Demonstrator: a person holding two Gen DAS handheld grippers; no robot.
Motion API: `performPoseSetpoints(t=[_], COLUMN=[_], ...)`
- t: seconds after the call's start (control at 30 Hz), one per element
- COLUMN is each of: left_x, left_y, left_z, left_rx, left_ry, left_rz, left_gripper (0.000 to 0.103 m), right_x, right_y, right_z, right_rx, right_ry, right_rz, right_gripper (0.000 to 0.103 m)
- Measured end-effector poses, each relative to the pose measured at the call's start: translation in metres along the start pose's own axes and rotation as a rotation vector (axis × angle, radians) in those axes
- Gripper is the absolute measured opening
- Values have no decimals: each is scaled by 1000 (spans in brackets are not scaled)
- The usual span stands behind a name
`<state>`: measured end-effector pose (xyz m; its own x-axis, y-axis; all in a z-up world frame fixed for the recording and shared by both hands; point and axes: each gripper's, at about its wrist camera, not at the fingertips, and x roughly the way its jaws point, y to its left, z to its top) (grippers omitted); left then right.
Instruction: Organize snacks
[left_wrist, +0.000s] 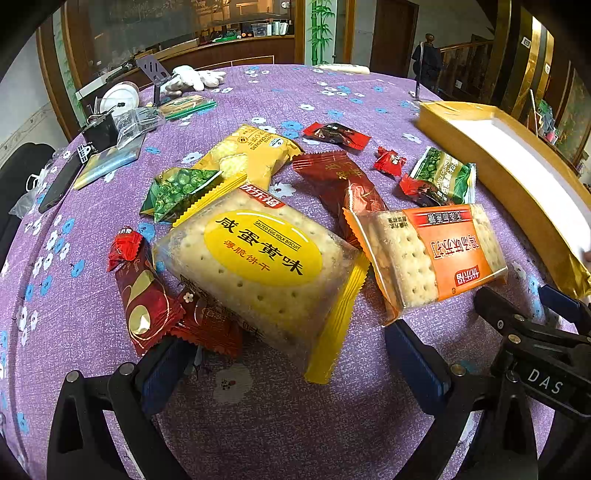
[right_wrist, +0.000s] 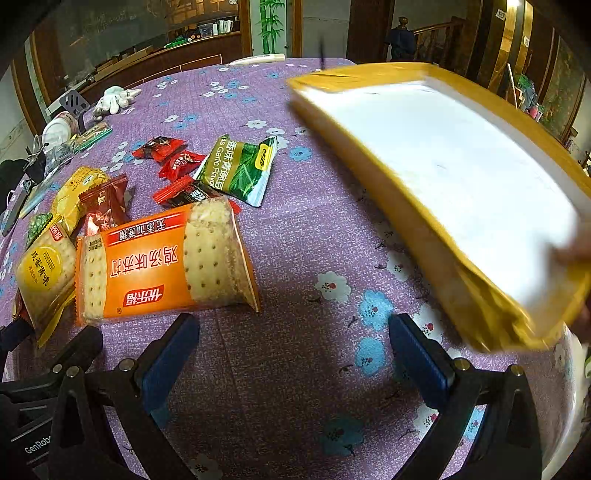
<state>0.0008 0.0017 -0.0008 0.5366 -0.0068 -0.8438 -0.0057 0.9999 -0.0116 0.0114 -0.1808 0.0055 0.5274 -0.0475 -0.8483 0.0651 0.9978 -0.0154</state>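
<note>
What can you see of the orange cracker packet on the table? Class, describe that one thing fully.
The orange cracker packet is a clear plastic wrapper with a wide orange band printed in white characters and a red logo. Pale, dimpled square crackers show through at both ends. It looks sealed and lies flat on the purple floral tablecloth. One end overlaps a dark red wrapper; the yellow biscuit packet lies beside it.
</note>
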Motion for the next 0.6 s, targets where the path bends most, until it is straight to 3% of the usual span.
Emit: performPoseSetpoints(t=[0.6], left_x=[-1], left_y=[-2], left_z=[0], left_rx=[-1], left_ry=[0], left_rz=[-1], left_gripper=[102], right_x=[0], right_y=[0], right_z=[0], right_rx=[8], right_ry=[0], right_rz=[-9], right_gripper=[103])
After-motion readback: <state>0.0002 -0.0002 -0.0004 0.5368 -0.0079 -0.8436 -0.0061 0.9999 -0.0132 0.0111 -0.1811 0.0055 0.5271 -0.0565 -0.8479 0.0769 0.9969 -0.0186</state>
